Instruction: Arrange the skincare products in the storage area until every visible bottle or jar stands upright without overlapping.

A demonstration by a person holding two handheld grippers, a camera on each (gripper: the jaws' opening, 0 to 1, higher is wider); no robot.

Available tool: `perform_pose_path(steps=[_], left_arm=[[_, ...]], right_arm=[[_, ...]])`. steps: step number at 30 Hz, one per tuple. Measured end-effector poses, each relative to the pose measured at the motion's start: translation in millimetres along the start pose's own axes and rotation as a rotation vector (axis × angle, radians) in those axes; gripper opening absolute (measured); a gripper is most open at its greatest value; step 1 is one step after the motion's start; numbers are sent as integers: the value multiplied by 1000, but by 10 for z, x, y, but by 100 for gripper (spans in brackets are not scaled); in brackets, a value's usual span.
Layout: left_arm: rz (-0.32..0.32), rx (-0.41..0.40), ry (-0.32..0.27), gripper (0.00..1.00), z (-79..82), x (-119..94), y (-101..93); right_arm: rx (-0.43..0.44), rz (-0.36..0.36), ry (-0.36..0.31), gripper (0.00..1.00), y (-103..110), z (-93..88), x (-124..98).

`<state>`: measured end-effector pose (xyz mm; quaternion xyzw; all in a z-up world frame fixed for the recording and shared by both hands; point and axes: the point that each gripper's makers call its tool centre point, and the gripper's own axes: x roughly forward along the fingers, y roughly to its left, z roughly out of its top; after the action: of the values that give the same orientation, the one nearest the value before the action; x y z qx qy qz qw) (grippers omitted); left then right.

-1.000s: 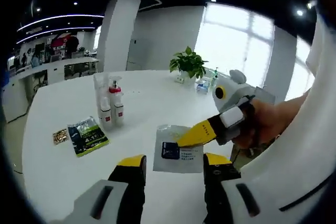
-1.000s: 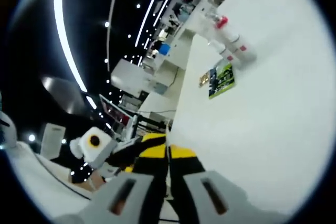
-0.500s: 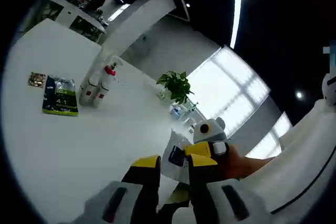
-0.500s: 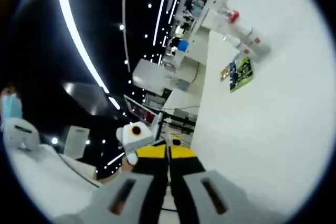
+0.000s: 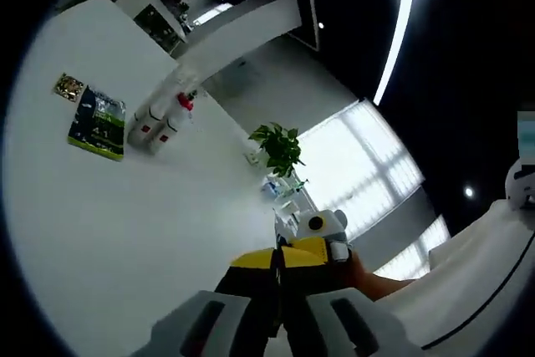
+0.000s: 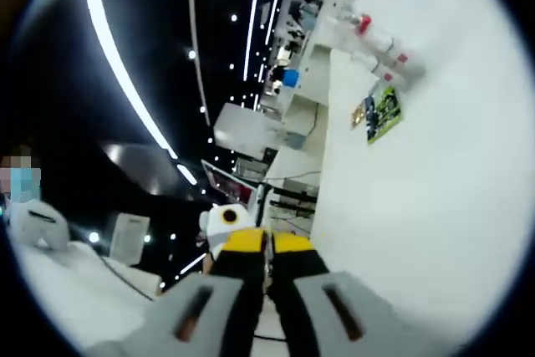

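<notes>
2 spray bottles [image 5: 160, 121] stand upright, touching side by side, far across the white table [image 5: 125, 223], one with a red pump head; in the right gripper view the same bottles [image 6: 380, 49] sit beside a green sachet [image 6: 384, 114]. The green sachet [image 5: 98, 122] and a small packet [image 5: 68, 86] lie flat just beside them. Left gripper [image 5: 277, 263]: jaws together, nothing visible between them. Right gripper [image 6: 267, 244]: jaws together, a thin edge may sit in the seam, cannot tell. Both grippers hang near the table's near edge, well apart from the bottles, likely between reaches. Potted plant [image 5: 277, 146] stands further back
</notes>
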<state>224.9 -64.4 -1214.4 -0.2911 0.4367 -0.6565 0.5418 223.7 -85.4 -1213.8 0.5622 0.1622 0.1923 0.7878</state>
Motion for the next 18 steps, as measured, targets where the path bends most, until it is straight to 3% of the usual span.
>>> perform_pose_path(steps=[3,5,14,17,18], left_arm=[[-10,-95,-112,0,162,-31,20],[-7,-121,-139,0,201,-43,39],[6,-124,-145,0,198,-59,76],[9,-128,-151,0,197,-81,98],[4,-130,-152,0,198,-93,100]], right_arm=[[-22,-24,-10,10,-20,6,57],[-21,-19,-5,11,-8,-6,87],[-63,-24,12,2,25,-41,171],[-39,-19,0,1,18,-15,182],[3,-1,-37,1,37,44,183]])
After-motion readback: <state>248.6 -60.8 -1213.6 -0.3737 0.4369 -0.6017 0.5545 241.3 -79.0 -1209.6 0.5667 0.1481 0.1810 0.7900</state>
